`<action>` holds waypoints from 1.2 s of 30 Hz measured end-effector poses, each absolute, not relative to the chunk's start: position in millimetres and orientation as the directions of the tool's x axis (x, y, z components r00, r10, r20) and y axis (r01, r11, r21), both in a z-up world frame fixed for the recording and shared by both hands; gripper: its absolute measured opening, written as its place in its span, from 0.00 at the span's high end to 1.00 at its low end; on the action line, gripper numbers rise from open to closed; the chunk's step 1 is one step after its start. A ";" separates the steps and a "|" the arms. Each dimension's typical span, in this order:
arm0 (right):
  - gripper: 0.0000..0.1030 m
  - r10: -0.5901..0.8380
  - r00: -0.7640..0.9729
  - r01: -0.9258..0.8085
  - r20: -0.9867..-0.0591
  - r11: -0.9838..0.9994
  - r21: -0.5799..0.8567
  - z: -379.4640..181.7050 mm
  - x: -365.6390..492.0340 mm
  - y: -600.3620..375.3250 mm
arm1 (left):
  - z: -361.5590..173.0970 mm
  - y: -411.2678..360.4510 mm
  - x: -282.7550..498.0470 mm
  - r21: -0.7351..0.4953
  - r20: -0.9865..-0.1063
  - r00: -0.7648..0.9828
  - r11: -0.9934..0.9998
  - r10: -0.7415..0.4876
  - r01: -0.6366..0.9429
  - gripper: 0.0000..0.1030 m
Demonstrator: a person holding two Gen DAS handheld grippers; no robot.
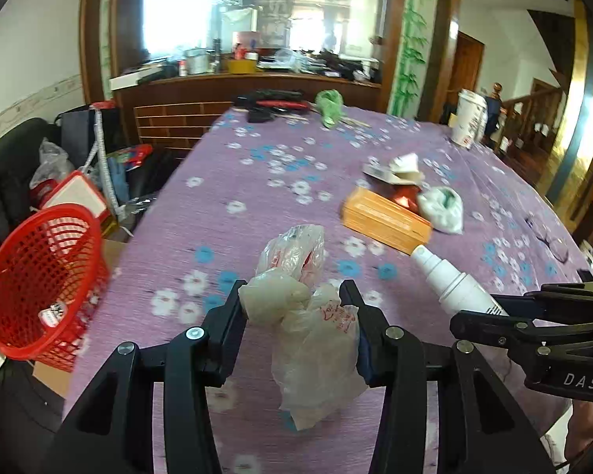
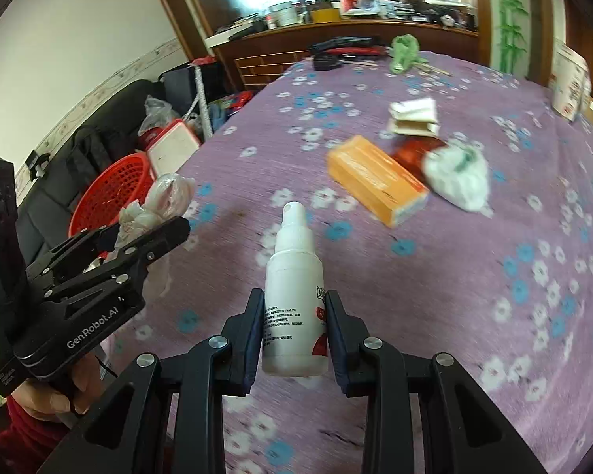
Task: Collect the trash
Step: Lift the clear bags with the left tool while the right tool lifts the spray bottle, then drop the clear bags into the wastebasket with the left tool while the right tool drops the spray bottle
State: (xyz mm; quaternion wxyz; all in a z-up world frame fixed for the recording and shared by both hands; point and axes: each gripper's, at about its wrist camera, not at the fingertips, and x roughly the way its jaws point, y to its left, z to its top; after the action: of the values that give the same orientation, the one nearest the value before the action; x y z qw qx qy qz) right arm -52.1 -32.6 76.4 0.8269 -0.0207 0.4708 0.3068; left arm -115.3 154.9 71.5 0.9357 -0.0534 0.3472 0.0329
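Clamping plastic bag (image 1: pixel 308 316), left hand-held gripper (image 1: pixel 296 296), right (image 2: pixel 294 308) gripping spray bottle (image 2: pixel 292 276), red basket (image 1: pixel 39 276) nearly empty

A lived-in family home, seen in a dining or living room. A large counter (image 1: pixel 280 181) is covered by a purple cloth printed with white and blue flowers. At its far end stands a dark wooden sideboard (image 1: pixel 257 87) crowded with bottles, tins and boxes, below a wide wood-framed pane of glass (image 1: pixel 257 12); whether it is a mirror or a window cannot be told. Painted green bamboo (image 1: pixel 413 39) runs up the wall on the right. Far right, a wooden door (image 1: pixel 468 63) and a wooden stair railing (image 1: pixel 533 114). On the left, a black sofa (image 2: pixel 99 118), piled bags and a red plastic basket (image 1: pixel 39 276).
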 end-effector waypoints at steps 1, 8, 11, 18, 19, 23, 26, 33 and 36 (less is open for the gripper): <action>0.69 0.493 0.364 -0.537 -0.790 0.804 0.255 78.6 -50.9 -25.3 | 74.1 161.9 -117.1 -0.081 -0.648 0.761 0.990 0.033 -0.112 0.56; 0.69 0.533 0.333 -0.611 -0.778 0.750 0.252 96.2 -50.3 30.2 | 93.0 225.0 -134.7 -0.102 -0.614 0.779 0.965 0.129 -0.240 0.56; 0.69 0.551 0.311 -0.644 -0.774 0.722 0.255 102.2 -49.7 58.4 | 97.4 254.4 -144.8 -0.111 -0.606 0.777 0.948 0.173 -0.297 0.56; 0.69 0.587 0.238 -0.714 -0.774 0.646 0.270 110.6 -52.2 127.4 | 103.0 317.9 -171.1 -0.120 -0.592 0.759 0.901 0.272 -0.417 0.56; 0.69 0.591 0.232 -0.721 -0.773 0.638 0.272 112.4 -52.8 135.1 | 102.9 326.3 -174.2 -0.122 -0.592 0.754 0.893 0.285 -0.433 0.56; 0.69 0.612 0.207 -0.749 -0.763 0.601 0.279 119.7 -53.2 168.9 | 102.7 354.8 -183.5 -0.127 -0.593 0.739 0.869 0.321 -0.479 0.56; 0.69 0.626 0.182 -0.760 -0.758 0.579 0.295 123.0 -50.6 193.4 | 101.1 374.5 -185.3 -0.139 -0.601 0.730 0.856 0.327 -0.498 0.56; 0.68 0.635 0.137 -0.767 -0.760 0.554 0.324 119.8 -35.1 248.7 | 90.7 400.9 -175.3 -0.143 -0.626 0.703 0.836 0.337 -0.529 0.56; 0.65 0.641 0.131 -0.767 -0.756 0.549 0.333 114.8 -28.5 262.5 | 86.9 408.0 -173.9 -0.145 -0.628 0.698 0.829 0.344 -0.539 0.39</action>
State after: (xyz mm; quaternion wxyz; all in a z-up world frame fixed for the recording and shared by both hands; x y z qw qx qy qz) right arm -28.5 262.5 114.8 0.7489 -0.0677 0.4622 0.4701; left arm -173.9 408.0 86.9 0.9071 -0.1614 0.3030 0.2434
